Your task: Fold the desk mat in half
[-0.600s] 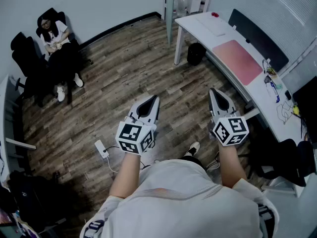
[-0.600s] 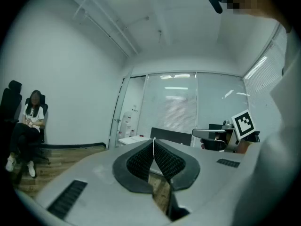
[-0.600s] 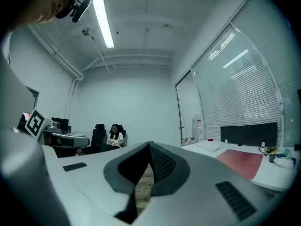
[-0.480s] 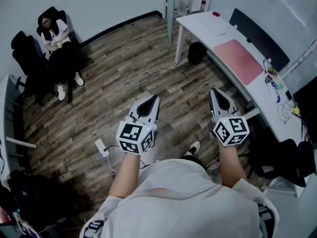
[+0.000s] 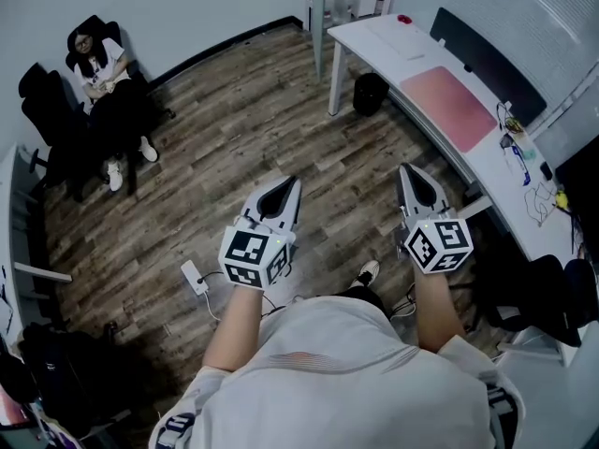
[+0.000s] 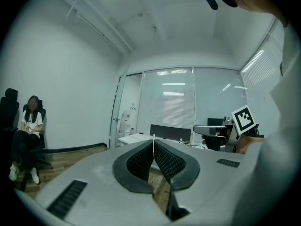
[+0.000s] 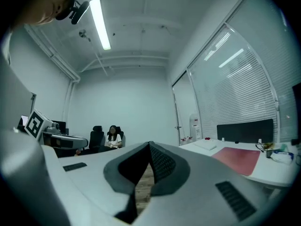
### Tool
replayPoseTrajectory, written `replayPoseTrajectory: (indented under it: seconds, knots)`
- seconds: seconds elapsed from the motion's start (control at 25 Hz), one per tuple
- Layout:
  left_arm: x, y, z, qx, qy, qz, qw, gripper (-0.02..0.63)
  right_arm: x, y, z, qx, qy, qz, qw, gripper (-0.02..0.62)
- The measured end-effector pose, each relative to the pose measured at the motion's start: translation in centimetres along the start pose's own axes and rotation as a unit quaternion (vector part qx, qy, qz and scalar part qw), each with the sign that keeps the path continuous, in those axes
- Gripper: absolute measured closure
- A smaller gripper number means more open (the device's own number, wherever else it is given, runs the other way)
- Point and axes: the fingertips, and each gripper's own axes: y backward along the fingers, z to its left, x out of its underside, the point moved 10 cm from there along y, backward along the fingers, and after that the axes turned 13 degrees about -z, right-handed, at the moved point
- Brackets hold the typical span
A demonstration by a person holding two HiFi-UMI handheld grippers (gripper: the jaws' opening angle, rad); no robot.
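Mat [image 5: 447,108]: pink, lying flat and unfolded on the white desk [image 5: 402,45], upper right of the head view. Its long axis follows the desk, running from upper left to lower right of the frame. In the right gripper view the mat [image 7: 237,159] sits at lower right, flat on the desk top.

Left gripper [image 5: 290,189]: lower centre, over the wood floor [image 5: 234,129], tips pointing up-frame. Jaws pressed together at the tips, nothing between them.

Right gripper [image 5: 408,178]: right of centre, tips pointing up-frame, between the left gripper and the desk. Jaws clenched tip to tip, empty. Neither gripper touches the mat; both are apart from it.

Person [image 5: 101,68] seated in a chair, upper left.
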Motion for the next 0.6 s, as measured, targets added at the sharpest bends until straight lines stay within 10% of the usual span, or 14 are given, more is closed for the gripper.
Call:
replayPoseTrajectory:
  seconds: [0.6]
  knots:
    - [2.2,-7.2,-1.8,0.007,-0.002,0.031,0.9995,0.586,1.9,-0.4,-8.0,0.023,-0.057,0.009,0.998,0.545]
